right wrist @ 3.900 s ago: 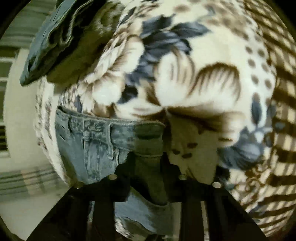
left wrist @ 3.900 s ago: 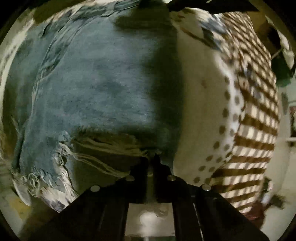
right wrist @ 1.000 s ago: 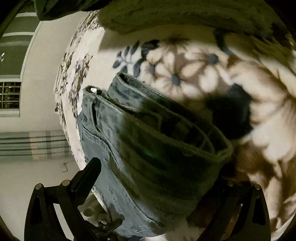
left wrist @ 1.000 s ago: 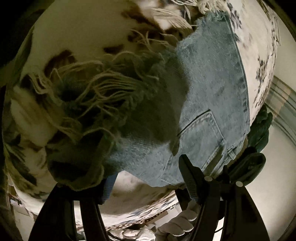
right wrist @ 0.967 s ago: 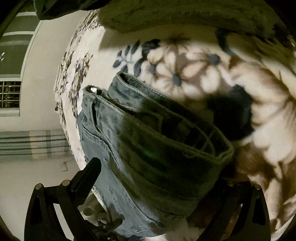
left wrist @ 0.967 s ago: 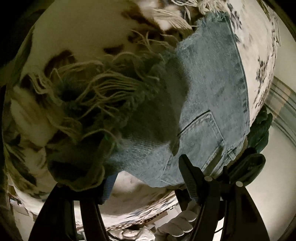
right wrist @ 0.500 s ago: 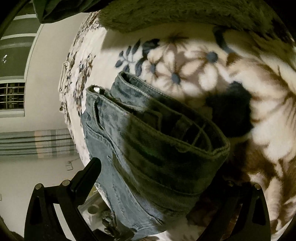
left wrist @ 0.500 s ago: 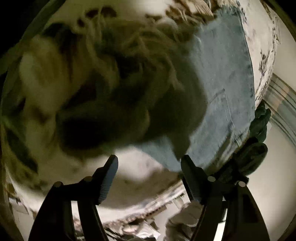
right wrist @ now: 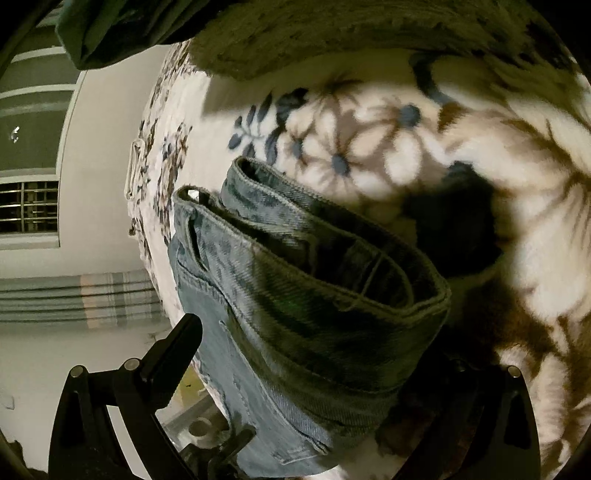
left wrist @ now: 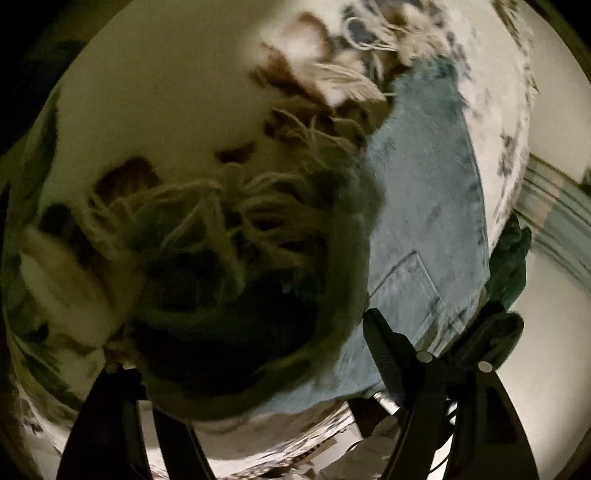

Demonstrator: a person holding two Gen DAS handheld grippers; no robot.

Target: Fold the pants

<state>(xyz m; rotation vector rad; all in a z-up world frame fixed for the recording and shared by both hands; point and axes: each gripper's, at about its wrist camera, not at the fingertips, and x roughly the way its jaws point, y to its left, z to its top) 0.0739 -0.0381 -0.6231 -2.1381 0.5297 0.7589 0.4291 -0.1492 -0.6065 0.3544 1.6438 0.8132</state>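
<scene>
In the left wrist view, the pants (left wrist: 424,206) lie flat on a flowered blanket (left wrist: 155,96), the back pocket facing up. The frayed hem (left wrist: 236,236) of a leg is bunched close to the camera, between the wide-apart fingers of the left gripper (left wrist: 243,354); I cannot tell if it touches them. A dark green cloth (left wrist: 511,254) lies beside the waist end.

In the right wrist view, the waistband (right wrist: 314,266) is doubled over, so one fold seems done. The right gripper (right wrist: 317,354) is open around this edge, not clamped. I judge that the leg end is not yet laid over and smoothing remains. A shaggy green cover (right wrist: 369,29) lies on the blanket (right wrist: 480,147), well beyond the pants, and does not block the work.
</scene>
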